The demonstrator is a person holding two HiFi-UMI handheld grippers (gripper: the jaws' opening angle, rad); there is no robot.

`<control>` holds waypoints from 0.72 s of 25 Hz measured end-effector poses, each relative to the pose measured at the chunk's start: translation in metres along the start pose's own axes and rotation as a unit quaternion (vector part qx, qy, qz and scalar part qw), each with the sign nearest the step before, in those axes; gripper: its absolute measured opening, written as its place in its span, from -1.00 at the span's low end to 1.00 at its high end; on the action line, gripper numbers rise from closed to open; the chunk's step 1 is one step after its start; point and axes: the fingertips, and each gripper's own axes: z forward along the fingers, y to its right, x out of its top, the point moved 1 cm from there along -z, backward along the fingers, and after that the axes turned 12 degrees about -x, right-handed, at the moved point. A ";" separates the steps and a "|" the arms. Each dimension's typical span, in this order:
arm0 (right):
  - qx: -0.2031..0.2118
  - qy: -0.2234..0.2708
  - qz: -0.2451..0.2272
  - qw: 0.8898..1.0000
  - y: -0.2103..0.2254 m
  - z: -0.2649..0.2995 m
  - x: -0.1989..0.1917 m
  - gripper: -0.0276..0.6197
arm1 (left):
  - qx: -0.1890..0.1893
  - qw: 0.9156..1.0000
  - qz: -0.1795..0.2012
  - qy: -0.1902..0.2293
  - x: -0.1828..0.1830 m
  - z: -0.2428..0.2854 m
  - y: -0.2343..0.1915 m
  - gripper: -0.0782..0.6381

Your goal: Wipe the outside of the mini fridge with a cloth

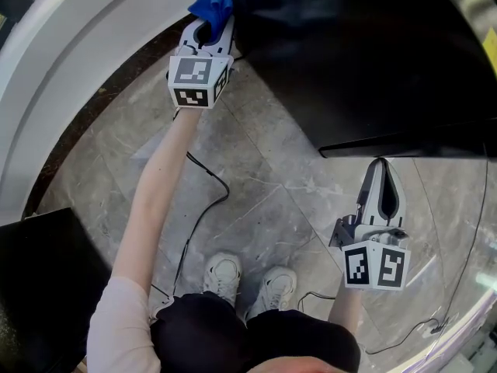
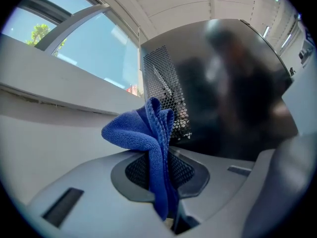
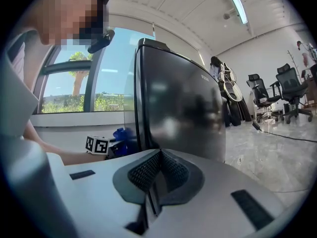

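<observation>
the blue cloth (image 2: 148, 133) is pinched in my left claw (image 1: 208, 33), whose jaws are closed on a folded edge while the rest flops out in a loose bunch above the tips. at 11 o'clock in the head view it sits just beside a corner of the mini fridge (image 1: 349, 53); i can't tell if it touches. it looks soft, light and limp, so i judge it will fold over itself unless pressed flat; the grip at the fold seems fine, and the loose bunch should meet the surface. the fridge is a stiff, glossy black box that would show smears, and it looks heavy enough not to slide under a wipe. its perforated mesh panel (image 2: 166, 83), at 12 o'clock from the cloth, could snag the fibres. my right claw (image 1: 382, 189) is closed on nothing, at 5 o'clock, near the fridge's lower edge. a black cable (image 1: 206, 200) trails over the marble floor (image 1: 264, 169) by my shoes (image 1: 221, 274), and the white curved sill (image 1: 70, 68) crowds the left side.
</observation>
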 end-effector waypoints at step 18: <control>0.024 0.017 -0.001 1.000 -0.016 -0.012 0.014 -0.88 | -0.099 0.992 0.077 0.018 0.044 -0.031 0.118 -0.63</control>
